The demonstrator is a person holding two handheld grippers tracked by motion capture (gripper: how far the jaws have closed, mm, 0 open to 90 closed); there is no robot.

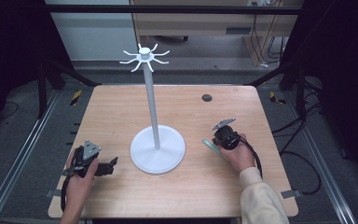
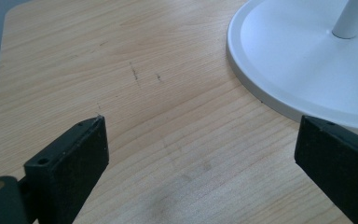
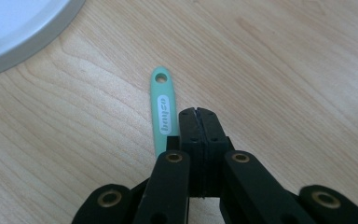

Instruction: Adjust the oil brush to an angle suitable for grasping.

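Observer: Jaws on the left gripper [image 1: 113,166] stand wide apart with nothing between them. It hangs low over the desk [image 1: 121,107], just left of the white stand's base [image 1: 168,156]. What should it do?

Coach: Keep out of the way, probably. The stand looks steady on that broad base. If the pole [image 1: 151,102] wobbles later, the left gripper is near enough to steady the base's rim.

Observer: Further right, the green handle [image 3: 162,109] lies flat on the desk, near the base but apart from it, with its eyelet [image 3: 161,74] pointing away from the person's right hand.

Coach: And the right gripper [image 3: 198,112]?

Observer: Closed pad against pad, empty at the tips. In the right gripper view the handle runs along the outer side of one jaw and passes beneath the gripper's body. It looks to be beside the pads, not between them.

Coach: Then the grasp seems to have missed. Opening the jaws, shifting sideways until the handle sits centred between the pads, and lowering close to the desk before closing should do better.

Observer: Where along it?

Coach: Around the printed label, leaving the eyelet clear. The eyelet is likely meant for one of the hooks [image 1: 144,56] at the top of the stand.
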